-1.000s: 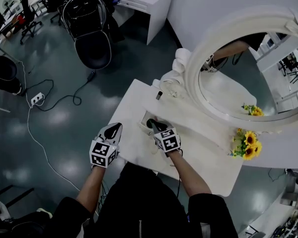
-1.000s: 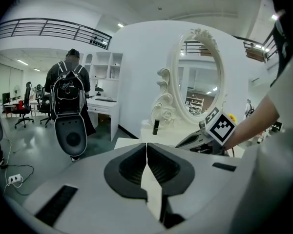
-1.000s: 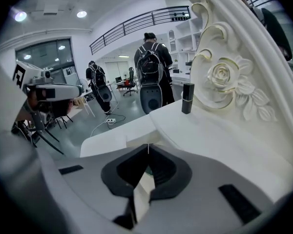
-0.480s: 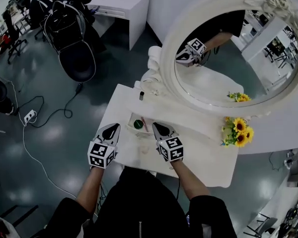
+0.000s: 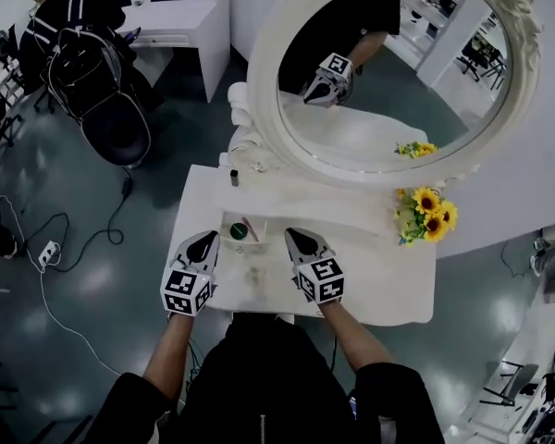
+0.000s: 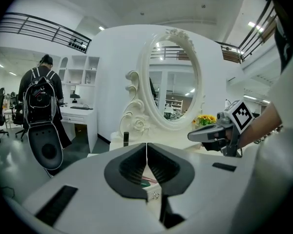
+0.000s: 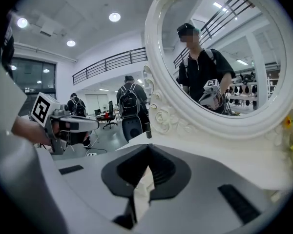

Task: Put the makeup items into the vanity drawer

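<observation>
Since a second ago our right gripper [image 5: 296, 239] has come up and back out of the drawer [image 5: 225, 222], and both hands now hover over the near edge of the bench [image 5: 379, 276]. Its fingers [image 7: 161, 169] are pressed together on nothing. The left gripper [image 5: 203, 241] has its fingers [image 6: 132, 167] closed and empty too.

Between the two pairs of fingertips and just ahead of them, the drawer stands pulled out. A round green item [image 5: 238, 231] and a pink stick [image 5: 251, 228] lie inside it, so those two look stowed.

Farther ahead of the left fingers, well past the drawer, a small dark bottle [image 5: 233, 177] stands upright on the bench by the carved foot of the mirror [image 5: 265, 91]. If it belongs with the makeup, we judge it the next thing to fetch. There lies the risk: it is narrow and tall, and fingers arriving closed would knock it over or shove it against the frame. Pushing the drawer home off-centre could skew it, or let the fingers slip off its front.
</observation>
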Action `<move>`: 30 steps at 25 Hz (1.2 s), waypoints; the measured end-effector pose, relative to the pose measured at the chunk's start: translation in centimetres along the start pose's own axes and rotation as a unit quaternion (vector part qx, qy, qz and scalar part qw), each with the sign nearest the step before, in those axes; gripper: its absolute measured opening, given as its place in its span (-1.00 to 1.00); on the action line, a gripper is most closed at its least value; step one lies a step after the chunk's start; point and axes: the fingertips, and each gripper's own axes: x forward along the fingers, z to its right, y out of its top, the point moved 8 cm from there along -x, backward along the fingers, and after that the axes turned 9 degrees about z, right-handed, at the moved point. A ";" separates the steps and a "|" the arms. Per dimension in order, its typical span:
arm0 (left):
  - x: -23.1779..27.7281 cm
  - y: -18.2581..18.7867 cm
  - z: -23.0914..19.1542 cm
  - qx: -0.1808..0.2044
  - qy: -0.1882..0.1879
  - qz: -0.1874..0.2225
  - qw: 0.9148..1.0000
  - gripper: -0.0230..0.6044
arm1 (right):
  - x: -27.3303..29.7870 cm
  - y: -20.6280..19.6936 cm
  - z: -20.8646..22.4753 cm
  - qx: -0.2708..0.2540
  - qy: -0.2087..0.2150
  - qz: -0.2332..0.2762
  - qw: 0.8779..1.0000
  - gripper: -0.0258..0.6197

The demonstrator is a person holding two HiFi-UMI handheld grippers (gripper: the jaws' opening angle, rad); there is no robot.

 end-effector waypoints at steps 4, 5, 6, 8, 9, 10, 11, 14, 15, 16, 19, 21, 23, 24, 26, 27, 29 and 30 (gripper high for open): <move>-0.1 -0.2 0.2 0.002 -0.011 -0.002 1.000 -0.86 | -1.0 0.1 -0.7 -0.005 -0.020 0.020 1.000 -0.90; -0.2 -0.4 0.2 0.001 -0.012 -0.003 1.000 -0.86 | -1.2 0.0 -1.0 -0.005 -0.024 0.024 0.999 -0.90; -0.3 -0.6 0.2 0.000 -0.014 -0.004 1.000 -0.86 | -1.3 -0.3 -1.3 -0.005 -0.028 0.026 0.999 -0.90; -0.5 -1.1 0.1 -0.002 -0.017 -0.006 1.000 -0.86 | -1.4 -1.0 -1.9 -0.004 -0.035 0.025 0.999 -0.90; -0.6 -1.4 0.1 -0.004 -0.018 -0.007 1.000 -0.86 | -1.4 -1.4 -2.1 -0.003 -0.038 0.022 0.999 -0.90; -0.7 -1.7 0.1 -0.006 -0.019 -0.009 1.000 -0.86 | -1.5 -1.8 -2.4 -0.002 -0.040 0.018 0.999 -0.90; -0.8 -1.9 0.1 -0.007 -0.020 -0.012 1.000 -0.86 | -1.6 -2.3 -2.6 0.000 -0.041 0.014 0.999 -0.89; -1.2 -2.6 0.3 -0.008 -0.025 -0.021 0.999 -0.86 | -1.7 -3.7 -3.3 0.005 -0.043 0.002 0.999 -0.85; -1.4 -2.9 0.4 -0.007 -0.027 -0.024 0.999 -0.86 | -1.7 -4.1 -3.6 0.007 -0.043 -0.002 0.999 -0.84; -1.5 -3.1 0.4 -0.007 -0.028 -0.027 0.999 -0.86 | -1.7 -4.5 -3.8 0.009 -0.042 -0.007 0.999 -0.84; -1.8 -3.6 0.4 -0.008 -0.031 -0.033 0.999 -0.86 | -1.5 -5.8 -4.6 0.015 -0.037 -0.024 0.999 -0.82; -2.0 -3.9 0.3 -0.009 -0.031 -0.036 0.999 -0.86 | -1.2 -6.7 -5.0 0.019 -0.031 -0.039 0.999 -0.75; -2.2 -4.0 0.2 -0.010 -0.031 -0.037 0.999 -0.86 | -0.9 -7.6 -5.5 0.023 -0.023 -0.058 0.998 -0.66; -2.3 -4.0 0.2 -0.011 -0.030 -0.037 0.999 -0.86 | -0.7 -8.0 -5.8 0.023 -0.020 -0.067 0.997 -0.59; -2.5 -4.1 0.0 -0.010 -0.029 -0.038 0.999 -0.86 | -0.5 -9.1 -6.2 0.020 -0.013 -0.088 0.996 -0.48; -2.7 -4.1 -0.1 -0.010 -0.028 -0.038 0.999 -0.86 | -0.3 -9.6 -6.4 0.019 -0.008 -0.099 0.995 -0.38; -3.0 -4.1 -0.3 -0.008 -0.025 -0.038 0.999 -0.86 | 0.0 -10.4 -6.7 0.016 0.002 -0.117 0.993 -0.29; -3.1 -4.0 -0.5 -0.008 -0.023 -0.037 0.999 -0.86 | 0.1 -10.7 -6.9 0.013 0.005 -0.123 0.992 -0.28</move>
